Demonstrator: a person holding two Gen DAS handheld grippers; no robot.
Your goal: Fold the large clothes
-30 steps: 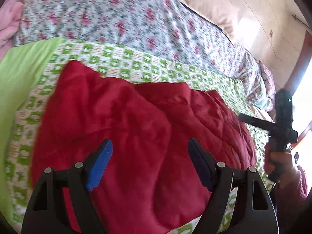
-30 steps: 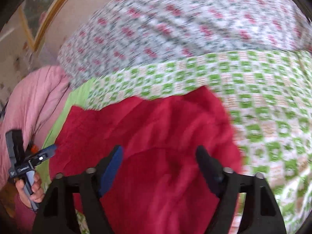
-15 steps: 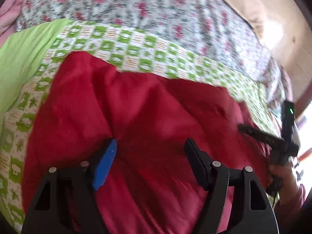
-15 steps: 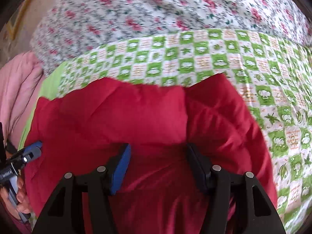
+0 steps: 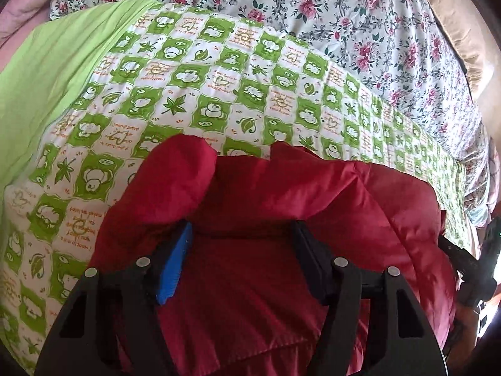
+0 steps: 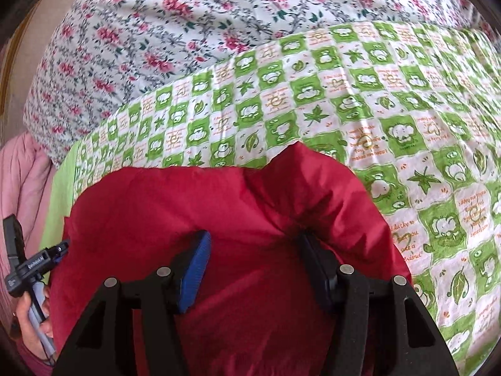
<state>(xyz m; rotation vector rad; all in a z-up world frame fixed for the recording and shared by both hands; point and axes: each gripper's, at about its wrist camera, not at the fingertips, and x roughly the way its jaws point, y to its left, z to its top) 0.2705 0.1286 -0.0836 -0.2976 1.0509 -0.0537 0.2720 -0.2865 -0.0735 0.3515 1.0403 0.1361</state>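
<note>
A puffy dark red quilted garment [image 5: 281,219] lies bunched on the bed near me; it also fills the lower middle of the right wrist view [image 6: 219,219]. My left gripper [image 5: 241,250] is open, its jaws pressed down into the red fabric, which bulges over the fingertips. My right gripper [image 6: 253,260] is open in the same way, with folds of the garment rising around the blue pad [image 6: 194,269]. The left gripper's handle and the hand on it show at the left edge of the right wrist view [image 6: 28,269].
The garment rests on a green-and-white checked sheet [image 5: 194,72] with a plain lime green part [image 5: 53,62] at the left. Behind it lies a floral quilt [image 5: 344,6]. Pink bedding [image 6: 22,181] sits at the far left.
Both grippers have moved down and forward into the red garment. The fabric has bunched up toward me, so more checked sheet shows beyond it. Both jaws have stayed open.
</note>
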